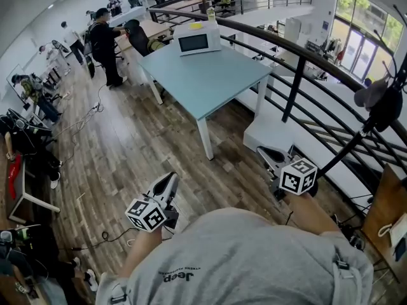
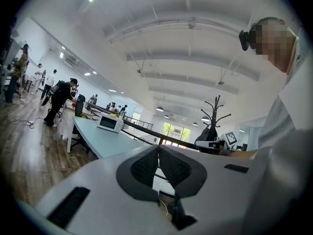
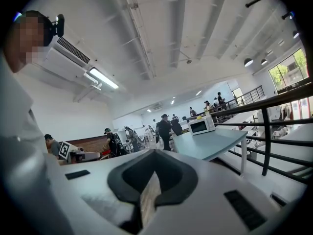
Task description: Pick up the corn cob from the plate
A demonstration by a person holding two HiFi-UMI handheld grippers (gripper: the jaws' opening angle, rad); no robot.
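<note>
No corn cob and no plate shows in any view. In the head view my left gripper (image 1: 170, 178) is held out low over the wooden floor, its jaws together with nothing between them. My right gripper (image 1: 265, 152) reaches forward near the railing, also shut and empty. The left gripper view looks along its closed jaws (image 2: 157, 152) toward a pale blue table (image 2: 98, 137). In the right gripper view the closed jaws (image 3: 155, 173) point toward the same table (image 3: 210, 143) and its microwave (image 3: 201, 125).
A pale blue table (image 1: 203, 75) with a white microwave (image 1: 197, 41) stands ahead. A dark curved railing (image 1: 299, 75) runs along the right, with a coat stand (image 1: 381, 103) beside it. Several people (image 1: 105, 43) stand at desks to the far left. Cables lie on the floor (image 1: 95, 110).
</note>
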